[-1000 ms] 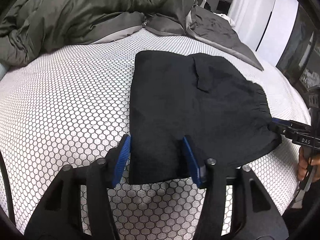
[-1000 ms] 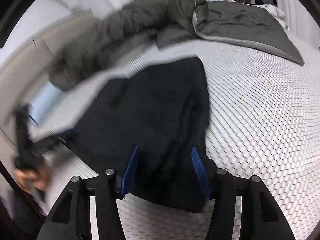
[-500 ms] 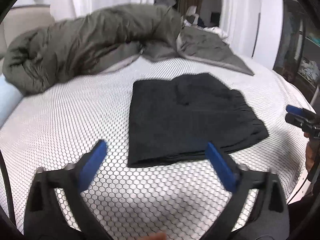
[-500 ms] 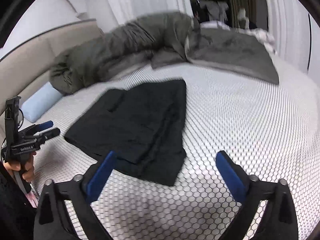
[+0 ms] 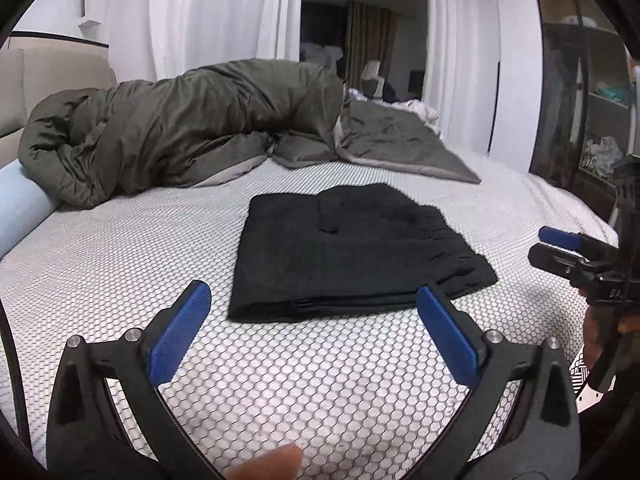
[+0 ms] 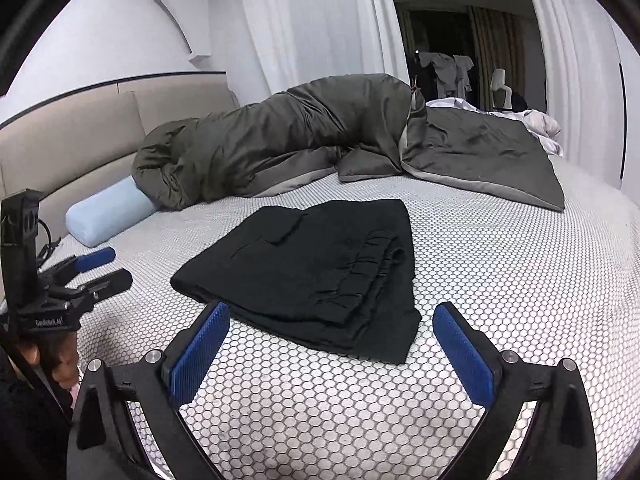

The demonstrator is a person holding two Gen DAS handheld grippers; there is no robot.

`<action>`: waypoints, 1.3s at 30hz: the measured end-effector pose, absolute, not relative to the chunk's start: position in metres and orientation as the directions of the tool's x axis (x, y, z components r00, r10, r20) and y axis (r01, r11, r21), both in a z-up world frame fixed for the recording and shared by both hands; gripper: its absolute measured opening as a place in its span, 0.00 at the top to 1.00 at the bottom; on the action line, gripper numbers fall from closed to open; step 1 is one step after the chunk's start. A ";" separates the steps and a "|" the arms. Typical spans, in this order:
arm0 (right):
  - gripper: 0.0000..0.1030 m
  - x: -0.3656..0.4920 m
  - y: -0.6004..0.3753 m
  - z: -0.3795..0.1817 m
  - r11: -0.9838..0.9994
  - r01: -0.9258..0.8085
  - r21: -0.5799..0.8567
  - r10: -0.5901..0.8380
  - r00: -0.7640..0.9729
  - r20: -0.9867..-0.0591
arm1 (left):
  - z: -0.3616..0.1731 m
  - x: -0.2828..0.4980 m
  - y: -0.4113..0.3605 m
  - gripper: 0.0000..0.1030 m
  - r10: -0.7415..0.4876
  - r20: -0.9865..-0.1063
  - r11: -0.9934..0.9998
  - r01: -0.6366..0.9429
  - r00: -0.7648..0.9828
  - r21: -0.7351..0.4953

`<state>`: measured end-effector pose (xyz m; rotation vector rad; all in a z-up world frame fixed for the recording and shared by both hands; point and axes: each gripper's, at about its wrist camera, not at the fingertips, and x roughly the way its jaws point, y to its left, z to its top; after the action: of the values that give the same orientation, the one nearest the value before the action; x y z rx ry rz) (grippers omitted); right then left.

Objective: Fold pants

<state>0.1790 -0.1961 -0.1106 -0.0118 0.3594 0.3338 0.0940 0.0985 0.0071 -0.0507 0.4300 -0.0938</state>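
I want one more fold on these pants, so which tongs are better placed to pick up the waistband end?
Probably the right tongs: open, and the black pants' gathered waistband end lies nearest them. The left tongs, also open, face the smooth folded side.

Bright, sharp — fisheye-warped, dark corners.

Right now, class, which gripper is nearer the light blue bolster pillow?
Left. The left gripper is close by the pillow; the right gripper is across the folded pants from it.
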 end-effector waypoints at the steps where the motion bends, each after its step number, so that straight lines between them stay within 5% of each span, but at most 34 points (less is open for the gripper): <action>1: 0.00 0.178 -0.196 -0.112 0.947 -0.318 0.047 0.315 0.888 -0.334 | 0.004 0.097 0.098 0.01 -0.104 -0.417 0.994 0.083 0.903 -0.068; 39: 0.00 0.173 -0.181 -0.115 0.948 -0.319 0.019 0.313 0.915 -0.255 | -0.002 0.118 0.118 0.01 -0.077 -0.419 0.996 0.053 0.905 -0.069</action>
<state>0.1727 -0.1810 -0.1151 -0.0231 0.2588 0.3254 0.1178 0.1178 -0.0020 -0.0569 0.4350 -0.0669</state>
